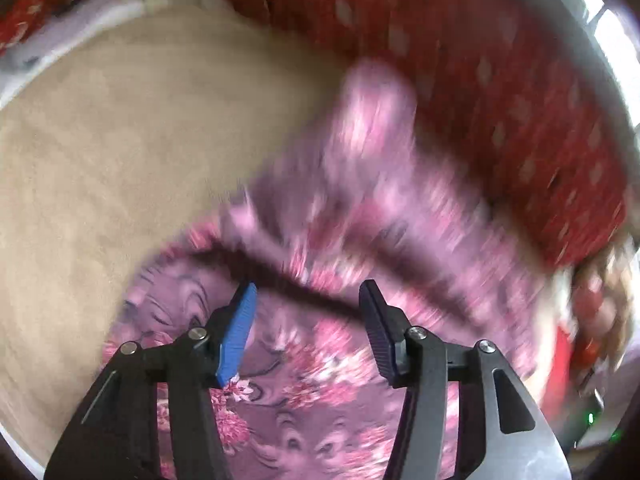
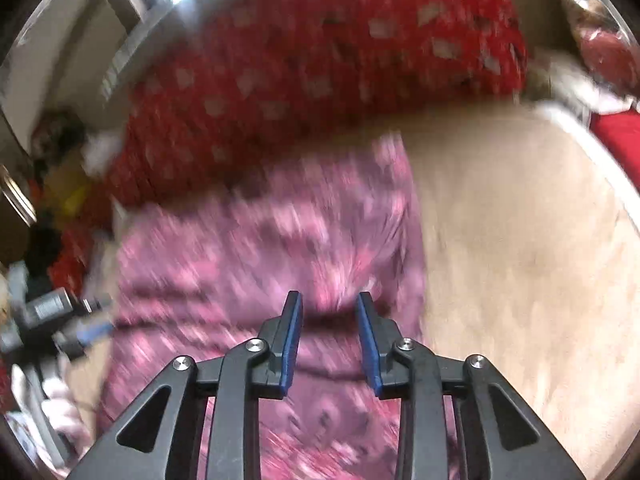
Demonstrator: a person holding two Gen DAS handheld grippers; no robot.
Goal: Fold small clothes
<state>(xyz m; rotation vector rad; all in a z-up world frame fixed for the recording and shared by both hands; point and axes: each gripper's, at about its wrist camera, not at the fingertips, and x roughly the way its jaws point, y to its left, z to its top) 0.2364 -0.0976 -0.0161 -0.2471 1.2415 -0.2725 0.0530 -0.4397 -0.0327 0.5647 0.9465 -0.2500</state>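
A pink and purple floral garment [image 1: 360,216] lies crumpled on a beige padded surface [image 1: 120,140], blurred in both views. A dark fold edge runs across it just beyond my left gripper [image 1: 308,292]. That gripper hovers over the near part of the cloth, open, with nothing pressed between its pads. In the right wrist view the same garment [image 2: 256,240] spreads left of centre. My right gripper [image 2: 328,298] stands open by a narrow gap above a ridge of the cloth, and its pads do not press on it.
A red cloth with pale diamond spots [image 2: 320,60] is bunched behind the garment, also visible in the left wrist view [image 1: 500,80]. Bare beige surface [image 2: 520,240] stretches to the right. Blurred clutter and a grey-and-blue device [image 2: 60,320] sit at the left edge.
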